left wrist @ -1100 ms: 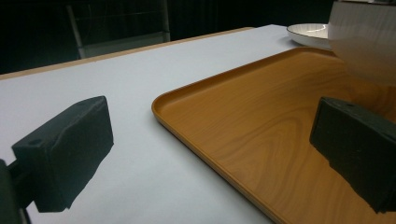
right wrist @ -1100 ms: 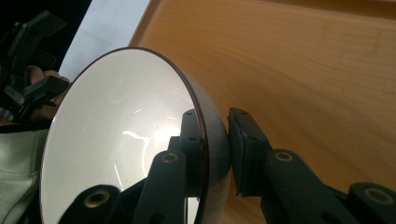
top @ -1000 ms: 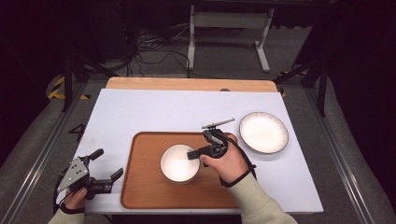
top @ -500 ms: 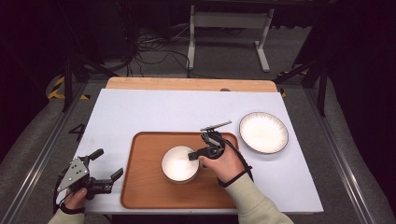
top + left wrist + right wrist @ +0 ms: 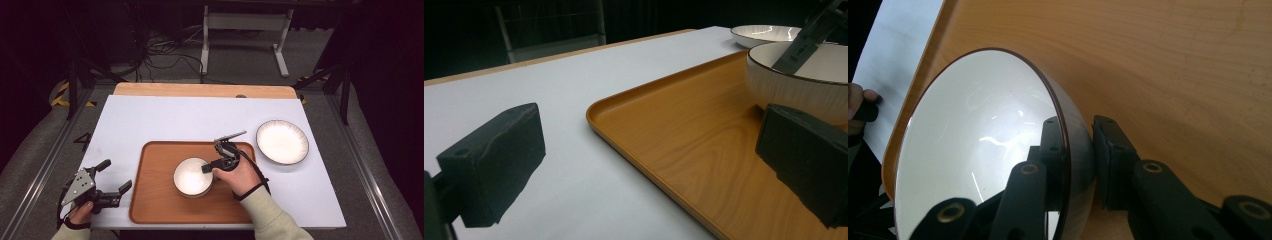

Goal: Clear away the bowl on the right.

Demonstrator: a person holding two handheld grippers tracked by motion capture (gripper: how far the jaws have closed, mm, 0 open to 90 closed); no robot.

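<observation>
A white bowl (image 5: 192, 176) with a dark rim sits on the wooden tray (image 5: 160, 200). My right gripper (image 5: 206, 167) is shut on the bowl's right rim. In the right gripper view, one jaw lies inside the bowl (image 5: 983, 140) and the other presses on its outer wall, so the right gripper (image 5: 1078, 145) pinches the rim. My left gripper (image 5: 115, 175) is held open near the table's front left corner, just left of the tray. In the left gripper view, the left gripper (image 5: 651, 135) has wide jaws with nothing between them, and the bowl (image 5: 794, 90) stands beyond.
A white ribbed plate (image 5: 282, 141) with a dark rim lies on the white tabletop to the right of the tray. The plate (image 5: 764, 34) is seen behind the bowl in the left gripper view. A wooden strip (image 5: 200, 90) runs along the table's far edge.
</observation>
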